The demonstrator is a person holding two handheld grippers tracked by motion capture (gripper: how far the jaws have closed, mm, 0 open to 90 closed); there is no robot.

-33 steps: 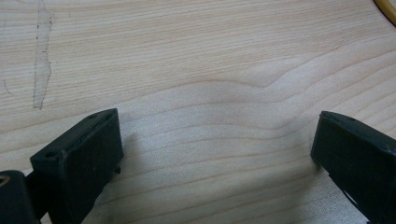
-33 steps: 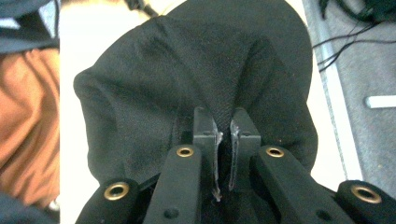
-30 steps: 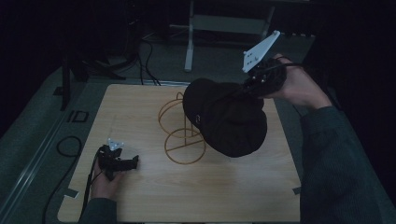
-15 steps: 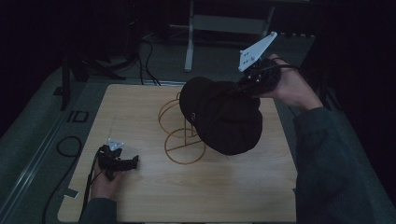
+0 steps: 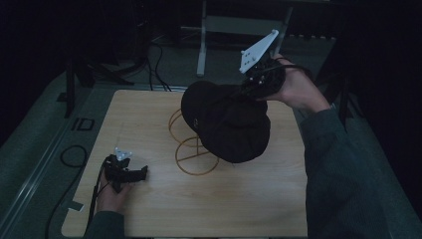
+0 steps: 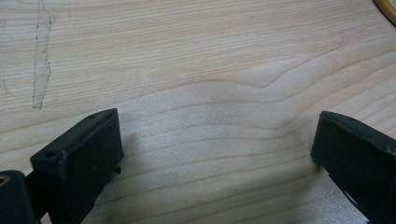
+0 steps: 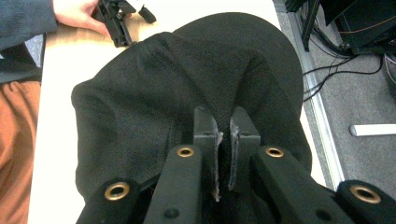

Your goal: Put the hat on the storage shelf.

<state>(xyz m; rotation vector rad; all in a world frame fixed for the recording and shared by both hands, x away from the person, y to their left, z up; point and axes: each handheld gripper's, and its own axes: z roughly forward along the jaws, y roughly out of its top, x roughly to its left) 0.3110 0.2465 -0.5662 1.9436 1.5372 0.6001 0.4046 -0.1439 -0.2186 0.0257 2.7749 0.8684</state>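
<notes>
A black cap [image 5: 226, 124] hangs above the middle of the wooden table [image 5: 234, 209], over a yellow wire stand [image 5: 191, 152]. My right gripper [image 5: 255, 90] holds it from the far right, shut on a fold of the cap's fabric. In the right gripper view the jaws [image 7: 224, 123] pinch the black cloth [image 7: 149, 84] tight. My left gripper [image 5: 135, 174] lies on the table at the near left, held by a hand. In the left gripper view it [image 6: 215, 135] stands open over bare wood, nothing between its jaws.
A corner of the yellow wire stand [image 6: 388, 8] shows at the top right of the left gripper view. Cables [image 5: 159, 55] and a metal post [image 5: 201, 45] stand on the dark floor beyond the table. A cable loop [image 5: 72, 154] lies left of the table.
My right gripper has carried the cap a little to the left, further over the wire stand. The left gripper has stayed where it was.
</notes>
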